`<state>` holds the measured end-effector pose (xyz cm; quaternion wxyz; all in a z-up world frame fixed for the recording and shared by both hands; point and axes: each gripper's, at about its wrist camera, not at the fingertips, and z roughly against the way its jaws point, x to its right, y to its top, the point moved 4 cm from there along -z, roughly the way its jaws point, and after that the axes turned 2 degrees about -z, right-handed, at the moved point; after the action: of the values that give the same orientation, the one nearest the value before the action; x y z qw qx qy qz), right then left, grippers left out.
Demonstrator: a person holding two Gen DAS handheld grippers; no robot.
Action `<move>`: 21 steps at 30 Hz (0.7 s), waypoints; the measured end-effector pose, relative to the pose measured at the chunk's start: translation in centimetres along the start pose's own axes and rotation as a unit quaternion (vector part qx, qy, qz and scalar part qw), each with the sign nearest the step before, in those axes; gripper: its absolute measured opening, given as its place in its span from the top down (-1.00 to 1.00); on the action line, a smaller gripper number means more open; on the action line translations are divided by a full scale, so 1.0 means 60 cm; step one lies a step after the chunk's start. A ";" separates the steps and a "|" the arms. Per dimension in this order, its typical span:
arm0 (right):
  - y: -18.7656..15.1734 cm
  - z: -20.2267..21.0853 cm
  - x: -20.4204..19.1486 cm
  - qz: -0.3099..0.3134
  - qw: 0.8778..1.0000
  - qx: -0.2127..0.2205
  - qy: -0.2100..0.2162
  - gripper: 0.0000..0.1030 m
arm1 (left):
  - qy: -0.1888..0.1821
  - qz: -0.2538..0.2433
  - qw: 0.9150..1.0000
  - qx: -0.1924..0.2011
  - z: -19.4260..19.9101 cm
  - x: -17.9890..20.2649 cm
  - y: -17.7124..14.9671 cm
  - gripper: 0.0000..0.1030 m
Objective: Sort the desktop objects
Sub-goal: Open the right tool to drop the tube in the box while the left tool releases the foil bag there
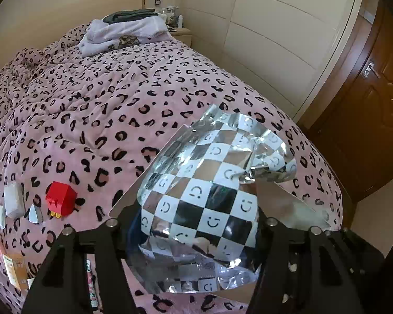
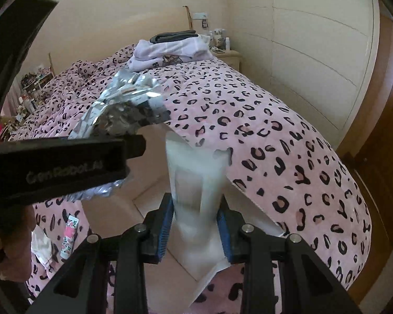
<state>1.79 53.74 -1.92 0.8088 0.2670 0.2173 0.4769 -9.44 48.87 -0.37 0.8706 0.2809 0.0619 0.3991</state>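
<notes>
Broadly, a pink quilt with black leopard spots covers the bed and fills the ground beyond both sets of jaws. Next in size, a silver foil bag printed with a black-and-white checker of smiley faces sits between the jaws of the left gripper; those jaws stand about half open, and whether the pads press on the foil cannot be told, since the bag hides them. Seen from the right wrist, the same bag lies above and to the left of the right jaws, behind the black body of the left gripper. A white, flat, semi-translucent plastic pouch stands upright between the blue pads of the right gripper, whose jaws are nearly closed and pinch its lower part on both sides. Well to the left of the left jaws lie a red block-shaped toy with yellow feet, a white wrapped packet and a small grey cone-shaped piece, all resting on the quilt. Low and to the left of the right jaws lies a slim floral-printed tube.
</notes>
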 end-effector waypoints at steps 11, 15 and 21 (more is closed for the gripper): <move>0.002 0.011 0.010 -0.014 1.000 -0.005 0.009 0.18 | -0.009 -0.006 1.000 0.014 0.030 0.004 -0.006 -0.51; -0.001 0.015 0.010 -0.013 1.000 -0.006 0.010 0.17 | -0.021 0.004 1.000 0.006 0.028 -0.003 -0.017 -0.51; -0.001 0.015 0.013 -0.016 1.000 -0.010 0.007 0.17 | -0.051 0.019 0.999 0.002 0.044 -0.007 -0.030 -0.52</move>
<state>2.76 54.19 -1.35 0.8172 0.2521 0.2222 0.4682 -7.68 46.45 0.84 0.8641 0.3038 0.0130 0.4010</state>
